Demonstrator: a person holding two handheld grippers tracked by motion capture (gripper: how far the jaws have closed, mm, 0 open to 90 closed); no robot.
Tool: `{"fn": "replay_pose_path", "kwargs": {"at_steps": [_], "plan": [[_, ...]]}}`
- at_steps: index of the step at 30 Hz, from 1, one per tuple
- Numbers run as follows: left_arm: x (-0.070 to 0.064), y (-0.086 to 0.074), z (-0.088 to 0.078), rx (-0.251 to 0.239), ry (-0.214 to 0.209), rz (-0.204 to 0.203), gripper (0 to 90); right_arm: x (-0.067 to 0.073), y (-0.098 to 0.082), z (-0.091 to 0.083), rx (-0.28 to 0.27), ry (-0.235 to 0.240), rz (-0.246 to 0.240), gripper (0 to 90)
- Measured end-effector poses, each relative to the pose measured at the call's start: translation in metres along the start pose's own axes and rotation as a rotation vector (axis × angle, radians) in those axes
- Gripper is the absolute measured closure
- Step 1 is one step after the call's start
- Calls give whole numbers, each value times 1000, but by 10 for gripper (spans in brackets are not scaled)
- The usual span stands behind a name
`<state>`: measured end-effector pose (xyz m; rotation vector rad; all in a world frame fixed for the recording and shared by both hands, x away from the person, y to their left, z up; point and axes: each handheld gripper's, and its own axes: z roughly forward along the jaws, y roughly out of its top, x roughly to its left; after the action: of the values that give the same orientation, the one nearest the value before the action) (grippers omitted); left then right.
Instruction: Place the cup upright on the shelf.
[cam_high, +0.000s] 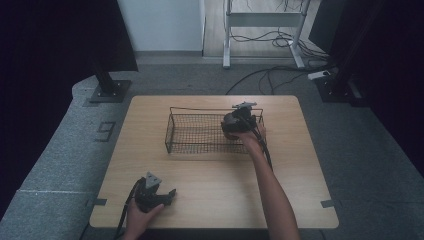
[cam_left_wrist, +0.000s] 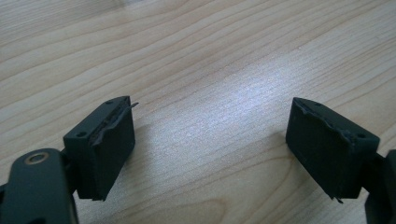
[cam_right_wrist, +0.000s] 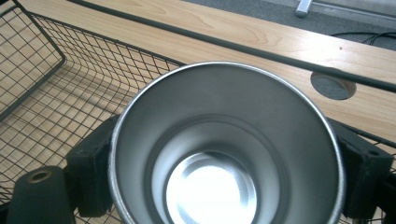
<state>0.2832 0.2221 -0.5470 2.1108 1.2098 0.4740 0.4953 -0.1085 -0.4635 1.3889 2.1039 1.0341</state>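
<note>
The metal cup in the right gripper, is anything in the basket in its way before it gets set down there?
Nothing visible is. The right gripper clamps the metal cup over the wire basket, near its right end, and the mesh floor seen around the cup looks bare. The patch directly under the cup is hidden.

Wire basket (cam_high: 200, 132) at centre of tabletop (cam_high: 210, 200); right tongs (cam_high: 239, 122) with metal cup (cam_right_wrist: 224, 149) in its right end; left tongs (cam_high: 159, 194) near front-left edge.

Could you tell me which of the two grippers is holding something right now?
The right gripper, over the wire basket, grips a steel cup; the left gripper is open above bare table.
</note>
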Motion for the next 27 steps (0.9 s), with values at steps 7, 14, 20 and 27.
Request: {"fn": "replay_pose_path", "kwargs": {"at_steps": [7,14,20,27], "plan": [[0,0,0,0,0,0,156,-1,-5,5,18,-5,7,132],[0,0,0,0,1,1,156,-3,-10,9,35,-20,19,132],[0,0,0,1,1,1,156,-4,-12,12,50,-22,25,132],[0,0,0,0,1,1,156,-2,-14,14,79,-25,2,132]]}}
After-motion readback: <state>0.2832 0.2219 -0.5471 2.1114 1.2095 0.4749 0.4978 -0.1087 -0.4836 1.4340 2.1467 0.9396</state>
